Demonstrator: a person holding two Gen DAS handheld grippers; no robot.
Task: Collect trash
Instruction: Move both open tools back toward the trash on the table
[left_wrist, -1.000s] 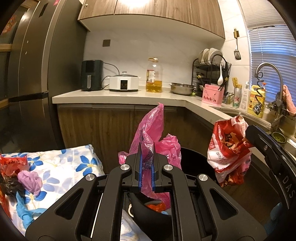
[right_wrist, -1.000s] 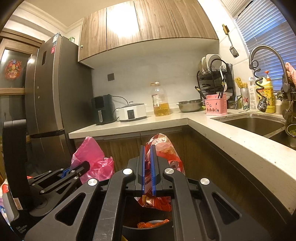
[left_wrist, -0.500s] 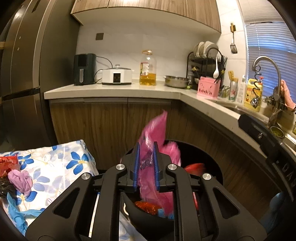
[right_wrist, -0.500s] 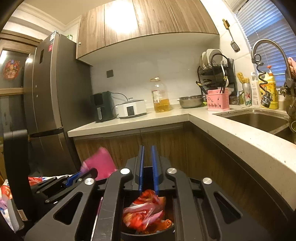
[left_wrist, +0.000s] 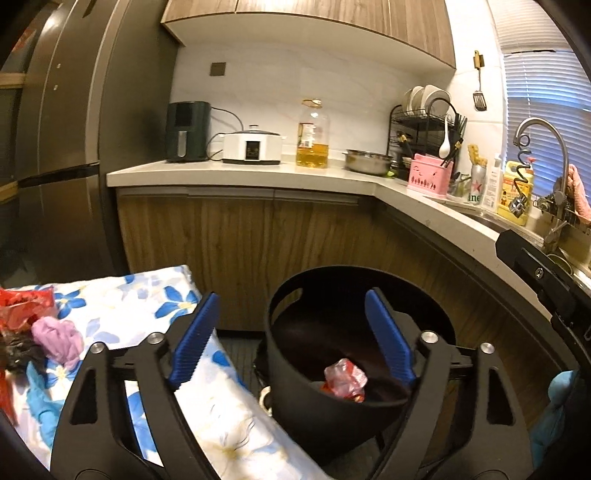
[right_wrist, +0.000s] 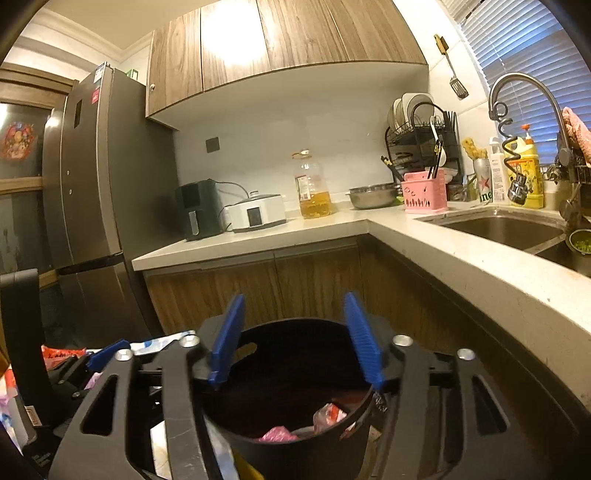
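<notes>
Release step: left gripper (left_wrist: 290, 332) and right gripper (right_wrist: 293, 338), jaws opening and empty, hover over the black bin (left_wrist: 295, 398); dropped wrappers (left_wrist: 345, 378) lie inside. Next move, judged: fetch remaining trash (left_wrist: 55, 338) at nine o'clock.

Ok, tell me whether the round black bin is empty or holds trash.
Holds trash: the round black plastic bin has a crumpled red-and-white wrapper and pink plastic bag at its bottom.

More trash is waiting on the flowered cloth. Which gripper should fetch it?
Probably the left gripper: the purple wad lies just beside it, jaws opening and empty.
</notes>
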